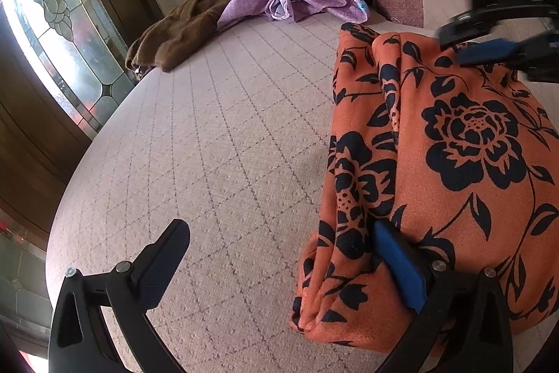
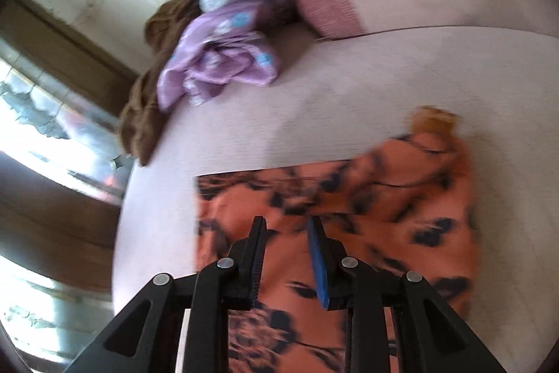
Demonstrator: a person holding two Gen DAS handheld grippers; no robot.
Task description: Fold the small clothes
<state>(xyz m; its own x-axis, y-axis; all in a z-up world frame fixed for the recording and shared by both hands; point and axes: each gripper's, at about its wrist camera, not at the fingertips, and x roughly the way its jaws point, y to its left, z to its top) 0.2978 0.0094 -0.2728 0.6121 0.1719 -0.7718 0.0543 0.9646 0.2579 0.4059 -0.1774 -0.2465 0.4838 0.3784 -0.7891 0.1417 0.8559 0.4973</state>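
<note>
Both grippers are released: the left gripper (image 1: 279, 264), wide apart, has the orange black-flowered folded cloth (image 1: 436, 163) touching its right finger at lower right, while the right gripper (image 2: 284, 229) hovers narrowly parted above it.

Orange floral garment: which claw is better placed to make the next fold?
Probably the left claw: it is wide open, one finger at the orange floral garment near its corner. The right claw hovers above the middle, holding nothing.
</note>
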